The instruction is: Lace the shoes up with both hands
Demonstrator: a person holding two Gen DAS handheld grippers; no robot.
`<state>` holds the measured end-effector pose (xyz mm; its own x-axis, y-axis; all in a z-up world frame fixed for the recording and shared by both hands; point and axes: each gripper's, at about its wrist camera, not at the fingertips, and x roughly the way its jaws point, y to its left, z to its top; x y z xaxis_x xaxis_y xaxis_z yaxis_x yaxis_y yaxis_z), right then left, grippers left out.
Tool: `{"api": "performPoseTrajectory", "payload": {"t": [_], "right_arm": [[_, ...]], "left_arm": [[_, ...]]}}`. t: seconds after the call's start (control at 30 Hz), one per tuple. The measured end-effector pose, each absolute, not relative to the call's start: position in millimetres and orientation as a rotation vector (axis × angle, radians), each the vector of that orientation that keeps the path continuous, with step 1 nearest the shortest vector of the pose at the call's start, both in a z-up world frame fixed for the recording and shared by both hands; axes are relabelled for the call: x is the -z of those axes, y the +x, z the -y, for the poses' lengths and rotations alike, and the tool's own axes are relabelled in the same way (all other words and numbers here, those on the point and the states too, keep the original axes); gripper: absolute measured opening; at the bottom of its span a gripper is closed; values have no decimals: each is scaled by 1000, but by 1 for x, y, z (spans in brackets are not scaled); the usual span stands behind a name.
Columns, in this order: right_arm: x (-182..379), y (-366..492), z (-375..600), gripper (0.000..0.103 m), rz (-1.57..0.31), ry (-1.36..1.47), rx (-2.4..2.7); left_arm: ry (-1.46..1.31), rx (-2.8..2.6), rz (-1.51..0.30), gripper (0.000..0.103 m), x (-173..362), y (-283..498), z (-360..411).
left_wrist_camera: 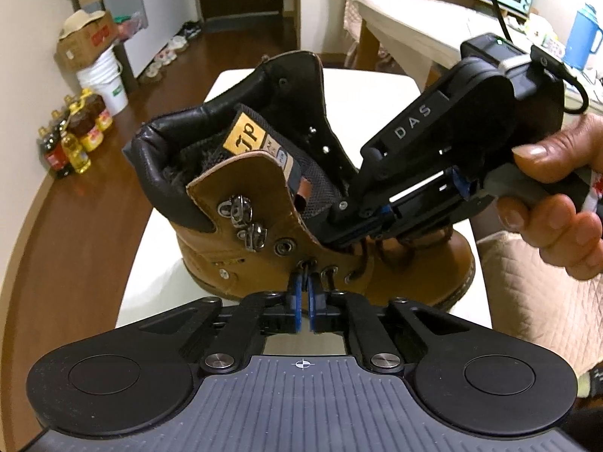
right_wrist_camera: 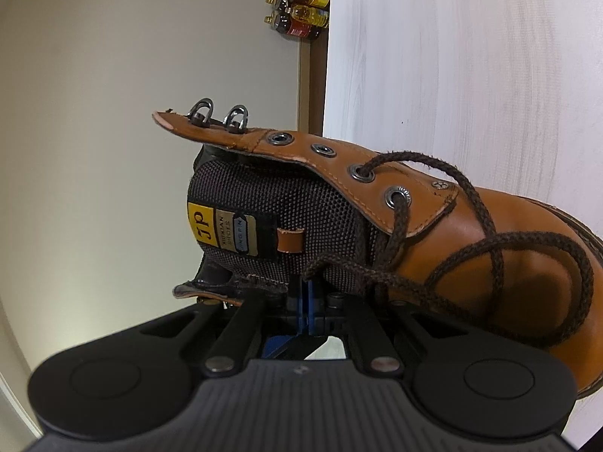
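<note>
- Fingers of my left gripper (left_wrist_camera: pixel 304 286) are nearly shut, tips at an eyelet (left_wrist_camera: pixel 306 263) on the boot's near flap; whether they pinch the lace end I cannot tell.
- Right gripper (right_wrist_camera: pixel 307 290) has its fingers closed, apparently on the dark braided lace (right_wrist_camera: pixel 486 226) beside the mesh tongue (right_wrist_camera: pixel 301 203); a weak pinch could let that fuzzy cord slip back out, I'd judge.
- Tan leather boot (left_wrist_camera: pixel 377 263) stands on the white table (left_wrist_camera: pixel 169 263), smooth and stiff, metal eyelets below, hooks (left_wrist_camera: pixel 241 207) above; I expect a loose loop could snag them.
</note>
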<state>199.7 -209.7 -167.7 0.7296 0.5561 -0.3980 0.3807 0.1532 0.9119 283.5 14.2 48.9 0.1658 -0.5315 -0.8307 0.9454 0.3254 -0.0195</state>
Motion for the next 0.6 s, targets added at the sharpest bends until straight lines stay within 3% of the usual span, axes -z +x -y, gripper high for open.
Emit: {"api": "performPoseTrajectory", "payload": {"t": [0.17,0.33,0.6], "right_arm": [[154,184,213,14,-791,1430,-116],[121,145,212,14,-790,1283,-55],[121,129,150,14,-896,1296,-17]], "left_arm": [[703,1106,-877,2,-49,277,-40],[967,910,-1024,2,-27,290,-103],[1212,783,-1184,2,19,301,-166]]}}
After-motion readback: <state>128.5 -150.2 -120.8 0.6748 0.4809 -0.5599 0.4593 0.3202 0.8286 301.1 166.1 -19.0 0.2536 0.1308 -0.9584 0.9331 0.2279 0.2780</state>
